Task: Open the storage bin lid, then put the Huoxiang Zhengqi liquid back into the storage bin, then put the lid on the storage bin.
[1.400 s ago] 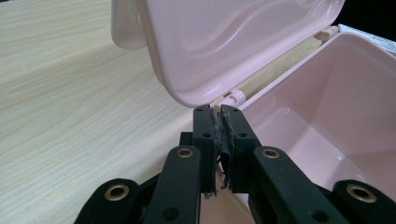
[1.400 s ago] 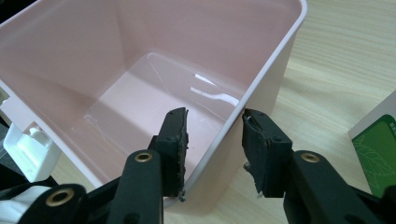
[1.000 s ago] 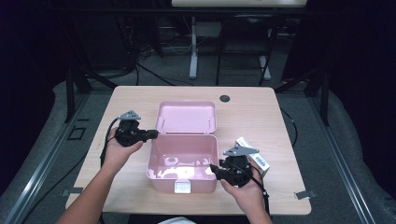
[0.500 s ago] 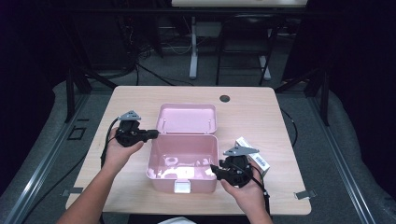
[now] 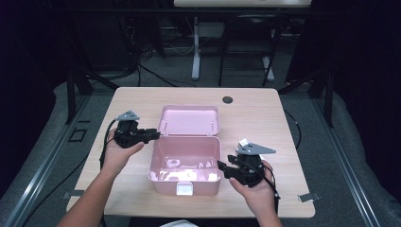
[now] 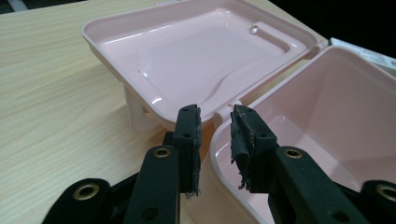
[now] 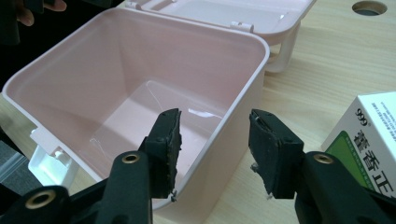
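The pink plastic box (image 5: 185, 163) with a hinged lid is seen in the high view near the middle of the light wooden table (image 5: 265, 113), its lid (image 5: 189, 120) laid fully back and flat behind it. The left gripper (image 5: 150, 135) is held at the box's rear left corner, just beside the hinge. The right gripper (image 5: 221, 166) is held at the box's right wall, near the front. A small white carton (image 5: 243, 142) is partly seen behind this gripper. A dark round hole (image 5: 227, 100) is seen at the table's far edge.

In the left gripper view, the box's rim (image 6: 219, 135) is placed between the two black jaws of the left gripper (image 6: 215, 122). The jaws have just been opening, and a narrow gap is left on both sides, so nothing is pinched. The open lid (image 6: 196, 51) is seen ahead.

In the right gripper view, the jaws of the right gripper (image 7: 215, 126) are spread wide and have just been opening. The box's side wall (image 7: 243, 93) is placed between them but is not touched. A white and green carton with printed characters (image 7: 369, 135) is seen at the right, on the table.
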{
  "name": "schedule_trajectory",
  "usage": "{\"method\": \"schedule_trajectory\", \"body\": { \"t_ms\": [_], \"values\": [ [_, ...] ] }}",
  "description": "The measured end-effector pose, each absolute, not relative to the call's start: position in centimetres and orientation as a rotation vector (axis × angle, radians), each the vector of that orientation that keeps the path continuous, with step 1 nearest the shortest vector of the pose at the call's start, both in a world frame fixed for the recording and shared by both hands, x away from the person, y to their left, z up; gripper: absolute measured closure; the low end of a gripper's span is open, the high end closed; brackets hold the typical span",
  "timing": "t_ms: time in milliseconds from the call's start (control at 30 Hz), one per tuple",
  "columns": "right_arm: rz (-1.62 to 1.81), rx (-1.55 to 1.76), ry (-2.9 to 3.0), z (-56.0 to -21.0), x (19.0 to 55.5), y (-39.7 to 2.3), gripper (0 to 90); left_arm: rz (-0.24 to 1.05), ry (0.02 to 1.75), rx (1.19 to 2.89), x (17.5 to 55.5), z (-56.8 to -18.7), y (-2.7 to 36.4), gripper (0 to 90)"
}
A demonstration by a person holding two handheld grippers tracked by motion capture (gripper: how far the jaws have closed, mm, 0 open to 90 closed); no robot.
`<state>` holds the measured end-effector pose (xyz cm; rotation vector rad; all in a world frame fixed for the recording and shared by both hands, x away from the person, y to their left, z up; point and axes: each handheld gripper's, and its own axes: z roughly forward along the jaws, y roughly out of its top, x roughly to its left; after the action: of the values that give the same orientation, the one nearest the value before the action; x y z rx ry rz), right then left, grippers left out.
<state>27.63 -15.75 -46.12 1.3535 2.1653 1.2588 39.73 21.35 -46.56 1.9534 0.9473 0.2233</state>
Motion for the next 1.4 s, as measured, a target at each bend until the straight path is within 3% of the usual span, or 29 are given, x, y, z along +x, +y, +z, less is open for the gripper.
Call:
{"method": "schedule_trajectory", "body": {
  "t_ms": [667,1067,1400],
  "values": [
    [1.257,1.295,2.128,-43.7,28.5,-17.4,46.7,0.272,0.992,1.917,39.0,-45.8,23.1,56.6],
    [1.039,1.351,2.328,-42.8,33.3,-19.7,44.6,0.27,1.005,1.899,38.2,-45.2,24.6,50.3],
    [0.798,1.383,2.414,-43.0,36.6,-20.7,49.2,0.293,1.038,1.892,37.4,-45.2,25.4,49.8]
  ]
}}
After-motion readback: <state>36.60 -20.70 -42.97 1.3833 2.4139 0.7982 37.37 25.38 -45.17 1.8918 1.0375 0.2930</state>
